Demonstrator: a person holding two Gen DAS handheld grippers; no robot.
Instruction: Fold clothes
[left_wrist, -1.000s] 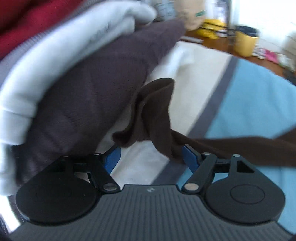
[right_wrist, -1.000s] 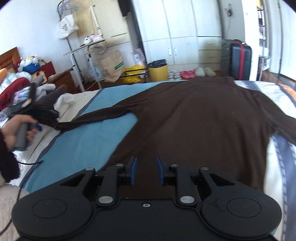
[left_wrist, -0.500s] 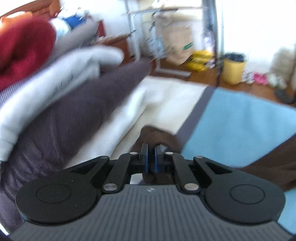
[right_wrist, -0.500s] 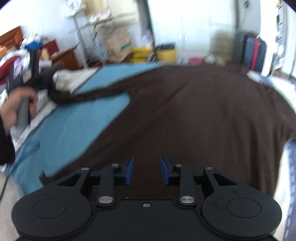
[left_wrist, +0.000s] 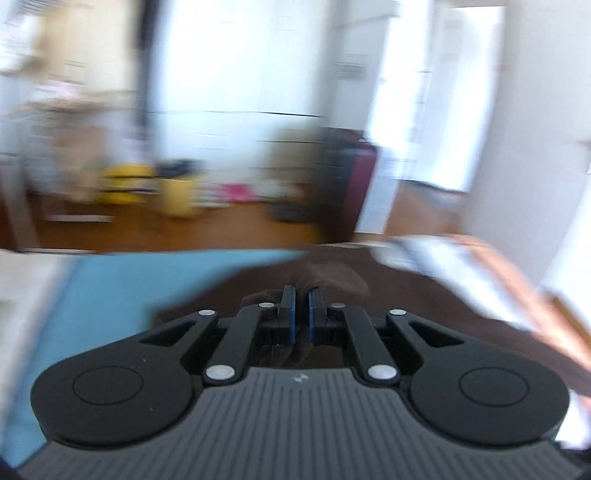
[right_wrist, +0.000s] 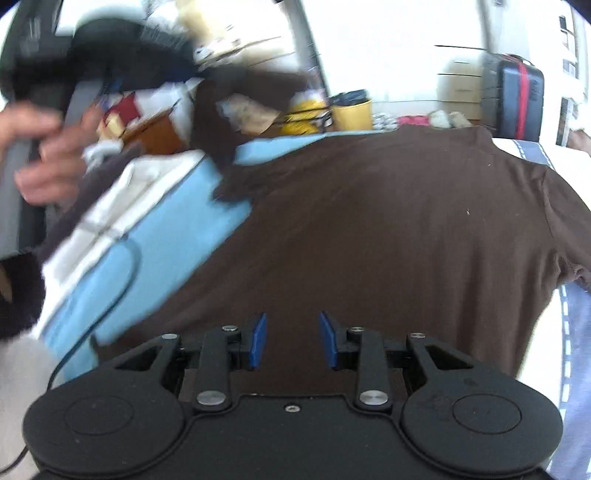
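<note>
A: Quick pass, biggest first. What's on the bed (right_wrist: 122, 266)?

B: Blue and white cover, and a brown sweater (right_wrist: 388, 236) spread flat over most of it, taking up the middle and right of my right wrist view. Its left sleeve (right_wrist: 218, 122) is lifted off the cover, running up and left toward the far left corner.

A: Who's got the sleeve?

B: My left gripper (left_wrist: 301, 314). Jaws pinched nearly together, brown sleeve fabric clamped between the blue pads. That view is badly smeared; the sweater body (left_wrist: 388, 295) sits just beyond the fingers, blue cover to the left.

A: Can you see that gripper from the other side?

B: Only as a dark blur at top left of the right wrist view, with my left hand (right_wrist: 48, 155) wrapped on the handle. Can't read the jaws from there.

A: Right gripper?

B: Right gripper (right_wrist: 293, 341) is over the near hem of the sweater, jaws partly apart. Nothing between the pads, they aren't pressing on the cloth.

A: Background?

B: Far side: a dark suitcase (right_wrist: 513, 99) with a red strap at right, a yellow bin (right_wrist: 352, 112) in the middle, pink slippers (right_wrist: 412, 120) between them on the floor. A thin black cable (right_wrist: 110, 299) loops over the blue cover at near left. Folded clothes (right_wrist: 92, 173) piled at far left, too blurred to sort.
</note>
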